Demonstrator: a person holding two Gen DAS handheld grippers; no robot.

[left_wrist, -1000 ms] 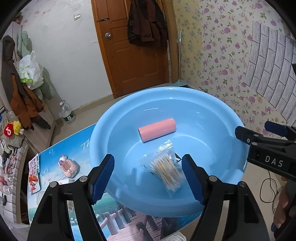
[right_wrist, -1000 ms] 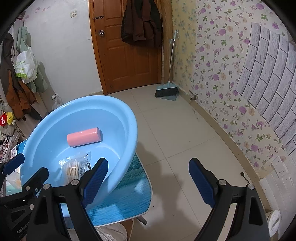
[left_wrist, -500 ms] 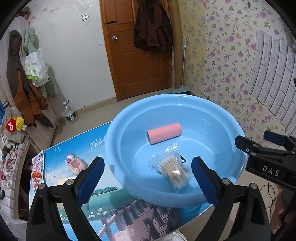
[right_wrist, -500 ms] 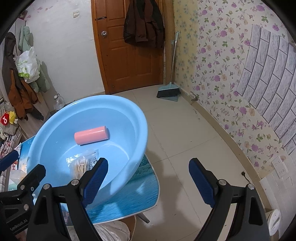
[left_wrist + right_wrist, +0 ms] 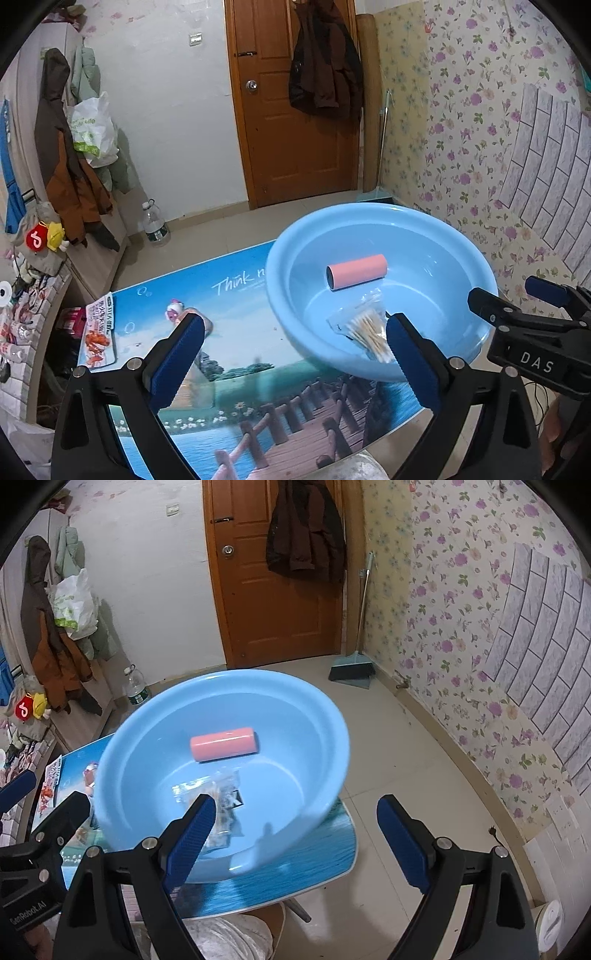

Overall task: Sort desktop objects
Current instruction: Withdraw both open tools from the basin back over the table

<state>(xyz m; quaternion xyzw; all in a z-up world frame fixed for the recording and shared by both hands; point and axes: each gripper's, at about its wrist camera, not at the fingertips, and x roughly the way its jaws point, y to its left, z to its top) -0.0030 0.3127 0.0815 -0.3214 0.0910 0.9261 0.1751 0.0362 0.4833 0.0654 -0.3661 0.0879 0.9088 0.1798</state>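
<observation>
A light blue basin sits at the right end of the printed tabletop; it also shows in the right wrist view. Inside lie a pink roll and a clear bag of cotton swabs. My left gripper is open and empty, above the table just left of the basin. My right gripper is open and empty, over the basin's near right rim. A small pink toy and a printed packet lie on the table's left part.
The table's right edge drops to a tiled floor. A dustpan and broom stand by the door. A water bottle stands on the floor. Coats and bags hang at the left.
My left gripper has pulled back and left, away from over the basin, and its jaws stand wider. The right gripper view has shifted so the basin sits more centred.
</observation>
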